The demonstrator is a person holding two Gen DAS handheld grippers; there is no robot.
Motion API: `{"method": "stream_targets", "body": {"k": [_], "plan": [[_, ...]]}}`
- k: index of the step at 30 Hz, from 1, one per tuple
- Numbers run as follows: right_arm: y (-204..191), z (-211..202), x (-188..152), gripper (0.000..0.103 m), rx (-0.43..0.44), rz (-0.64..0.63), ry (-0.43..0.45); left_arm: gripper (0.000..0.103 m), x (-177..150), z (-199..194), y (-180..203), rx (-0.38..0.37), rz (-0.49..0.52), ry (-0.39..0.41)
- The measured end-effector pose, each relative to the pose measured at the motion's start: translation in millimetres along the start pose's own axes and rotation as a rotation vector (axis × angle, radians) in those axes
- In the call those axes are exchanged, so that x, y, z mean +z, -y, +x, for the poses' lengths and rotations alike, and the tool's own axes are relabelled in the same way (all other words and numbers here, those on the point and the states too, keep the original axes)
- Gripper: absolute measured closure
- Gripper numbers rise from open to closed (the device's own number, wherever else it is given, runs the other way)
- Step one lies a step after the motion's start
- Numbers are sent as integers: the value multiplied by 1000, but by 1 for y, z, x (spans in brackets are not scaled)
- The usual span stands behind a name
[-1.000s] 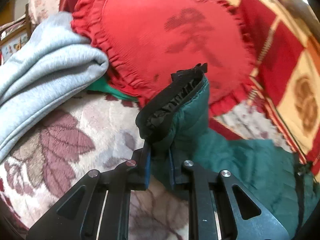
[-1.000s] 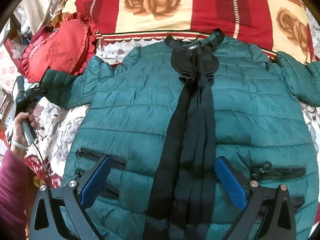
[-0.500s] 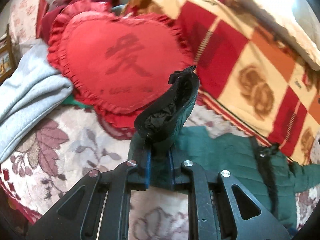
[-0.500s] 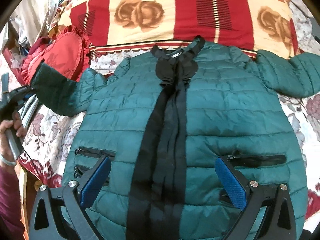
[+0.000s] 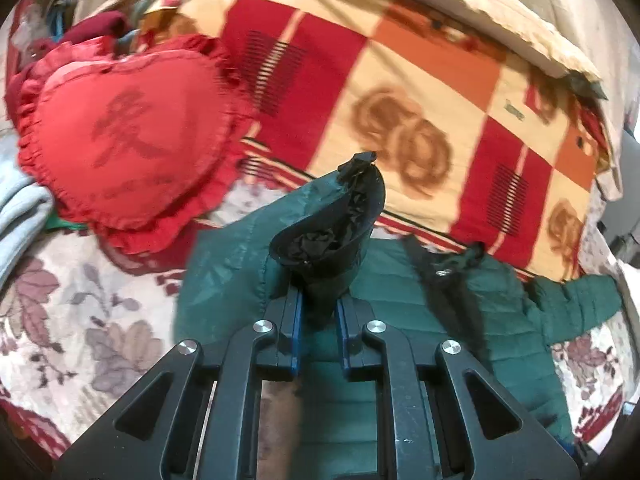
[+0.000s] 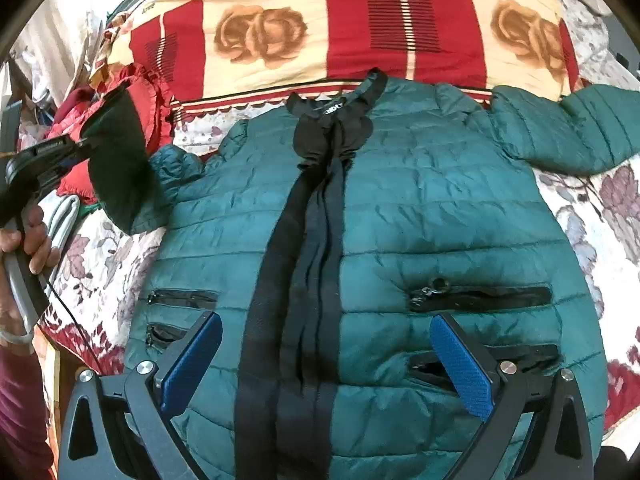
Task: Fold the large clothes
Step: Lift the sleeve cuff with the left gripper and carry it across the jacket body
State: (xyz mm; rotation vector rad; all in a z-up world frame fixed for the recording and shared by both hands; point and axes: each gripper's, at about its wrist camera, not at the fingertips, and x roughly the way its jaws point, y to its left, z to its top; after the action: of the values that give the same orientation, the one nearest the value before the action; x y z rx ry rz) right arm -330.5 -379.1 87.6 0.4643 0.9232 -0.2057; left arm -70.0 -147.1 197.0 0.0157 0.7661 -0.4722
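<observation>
A dark green quilted jacket (image 6: 420,208) with a black front placket lies face up on the bed, collar at the far side. My left gripper (image 5: 318,320) is shut on the cuff end of the jacket's left sleeve (image 5: 332,224) and holds it lifted above the bed; it also shows in the right wrist view (image 6: 80,148), at the jacket's left side. My right gripper (image 6: 326,360) is open and empty, hovering over the jacket's lower front. The right sleeve (image 6: 580,128) lies spread out to the right.
A red heart-shaped cushion (image 5: 124,136) lies left of the jacket. A red and cream checked blanket (image 6: 320,28) is bunched along the far side. A grey garment (image 5: 20,216) lies at the far left. The floral bedspread (image 5: 80,320) shows around the jacket.
My left gripper has lifted the sleeve cuff and carried it rightward, toward the jacket's body. The right gripper has stayed open above the lower front.
</observation>
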Motion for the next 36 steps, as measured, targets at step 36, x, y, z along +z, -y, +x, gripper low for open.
{"method": "stream_targets", "body": {"k": [36], "plan": [[55,6,-18,0,76,91,-48,90,-72,101,228,-290,184,-244]]}}
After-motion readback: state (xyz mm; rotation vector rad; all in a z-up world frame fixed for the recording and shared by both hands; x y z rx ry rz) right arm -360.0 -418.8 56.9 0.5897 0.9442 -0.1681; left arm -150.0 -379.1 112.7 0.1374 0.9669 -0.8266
